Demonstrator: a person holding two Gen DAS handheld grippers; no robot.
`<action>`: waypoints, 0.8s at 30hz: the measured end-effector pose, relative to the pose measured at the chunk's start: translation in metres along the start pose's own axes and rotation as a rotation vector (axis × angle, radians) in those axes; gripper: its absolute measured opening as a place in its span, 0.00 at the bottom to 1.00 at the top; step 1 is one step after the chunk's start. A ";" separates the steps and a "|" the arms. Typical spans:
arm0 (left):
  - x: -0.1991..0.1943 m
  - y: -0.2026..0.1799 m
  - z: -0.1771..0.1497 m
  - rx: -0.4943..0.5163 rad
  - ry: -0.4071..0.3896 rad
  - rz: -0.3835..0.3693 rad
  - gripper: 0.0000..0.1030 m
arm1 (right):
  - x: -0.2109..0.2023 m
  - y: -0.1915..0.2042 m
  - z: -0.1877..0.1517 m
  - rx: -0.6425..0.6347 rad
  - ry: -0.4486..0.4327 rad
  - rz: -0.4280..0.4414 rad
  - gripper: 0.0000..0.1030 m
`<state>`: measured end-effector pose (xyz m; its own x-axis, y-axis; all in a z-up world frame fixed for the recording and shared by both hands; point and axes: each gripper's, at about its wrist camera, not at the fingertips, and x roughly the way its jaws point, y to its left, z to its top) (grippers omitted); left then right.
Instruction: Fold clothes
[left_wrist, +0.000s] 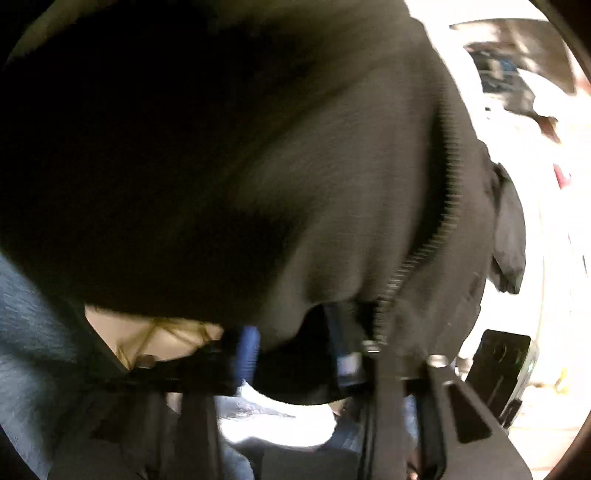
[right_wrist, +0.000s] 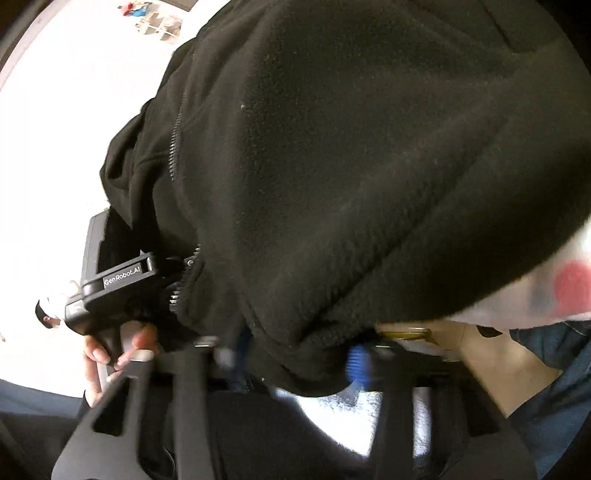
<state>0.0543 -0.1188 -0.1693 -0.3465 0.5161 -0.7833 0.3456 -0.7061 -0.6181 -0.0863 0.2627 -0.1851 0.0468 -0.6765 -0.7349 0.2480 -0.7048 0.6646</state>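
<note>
— Across most of both frames, what's hanging there?

— A black fleece jacket (right_wrist: 369, 166), its zipper (left_wrist: 447, 192) running down the right of the left wrist view. It drapes over both grippers, bunched and lifted off the white table (right_wrist: 74, 110) at the upper left of the right wrist view.

— Are the grippers holding it?

— The right gripper (right_wrist: 295, 360) has cloth filling the gap between its blue-tipped fingers (right_wrist: 356, 363), so I judge it pinched on the jacket. The left gripper (left_wrist: 299, 354) looks the same, cloth stuffed between its fingers. A hand (right_wrist: 114, 354) grips the left tool at the lower left of the right wrist view.

— How far along is the folding?

— No neat fold shows; the jacket hangs rumpled. That fits either spreading it out or carrying it mid-fold. Laying it flat remains.
</note>
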 end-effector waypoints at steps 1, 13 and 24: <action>-0.010 -0.007 -0.003 0.038 -0.027 0.011 0.13 | -0.002 0.003 0.001 -0.006 -0.005 0.021 0.25; -0.048 -0.014 -0.009 0.141 0.018 0.158 0.09 | 0.023 -0.007 -0.018 0.127 0.086 0.087 0.16; -0.073 -0.053 0.018 0.336 0.017 0.096 0.21 | -0.023 0.036 -0.018 -0.098 0.040 -0.113 0.41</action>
<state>0.0461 -0.1280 -0.0784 -0.3107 0.4456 -0.8396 0.0683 -0.8706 -0.4873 -0.0609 0.2571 -0.1470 0.0516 -0.5839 -0.8102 0.3466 -0.7504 0.5629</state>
